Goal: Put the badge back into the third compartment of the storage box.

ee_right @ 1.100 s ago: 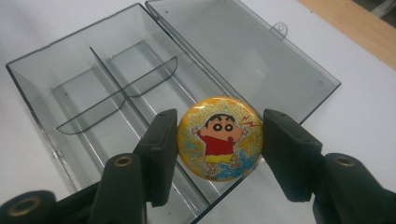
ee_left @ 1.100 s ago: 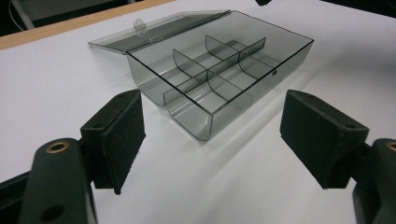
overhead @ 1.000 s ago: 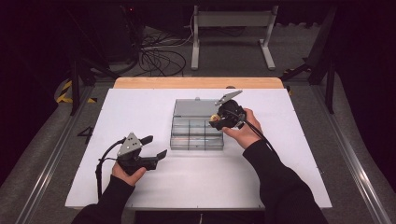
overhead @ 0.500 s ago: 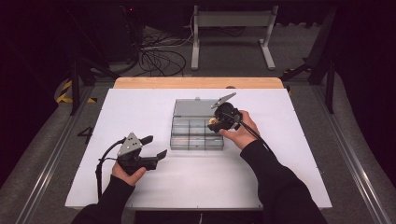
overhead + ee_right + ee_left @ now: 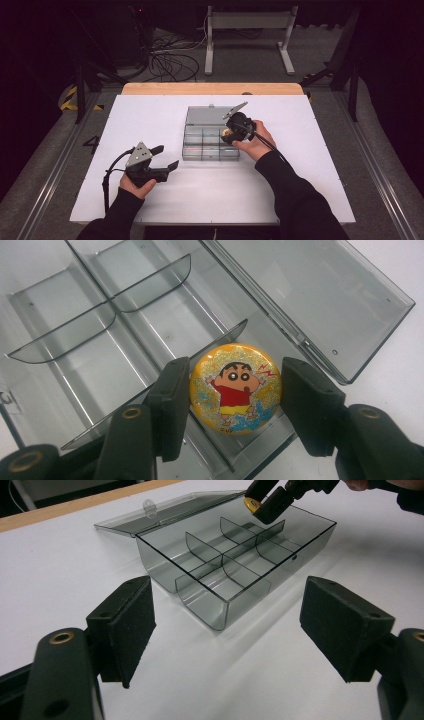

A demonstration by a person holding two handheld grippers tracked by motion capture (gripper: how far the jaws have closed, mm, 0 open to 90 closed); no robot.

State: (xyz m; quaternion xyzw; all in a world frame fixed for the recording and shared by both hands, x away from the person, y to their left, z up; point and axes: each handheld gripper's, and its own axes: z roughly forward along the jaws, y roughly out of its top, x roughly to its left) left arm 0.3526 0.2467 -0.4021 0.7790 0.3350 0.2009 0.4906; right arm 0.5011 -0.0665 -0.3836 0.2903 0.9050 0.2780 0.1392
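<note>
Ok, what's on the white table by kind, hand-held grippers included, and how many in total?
Clear smoky plastic compartment box with open lid: 1
Round yellow cartoon badge, between the right gripper's jaws over the box: 1
Black two-jaw grippers, counting the left gripper: 2
Total: 4

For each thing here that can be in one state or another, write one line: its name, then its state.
Compartment box: lid open, laid flat behind it; compartments in view empty.
Cartoon badge: face up, clamped between the right gripper's pads over the box.
Right gripper: shut on the badge.
Left gripper: open, holding nothing, apart from the box.
</note>
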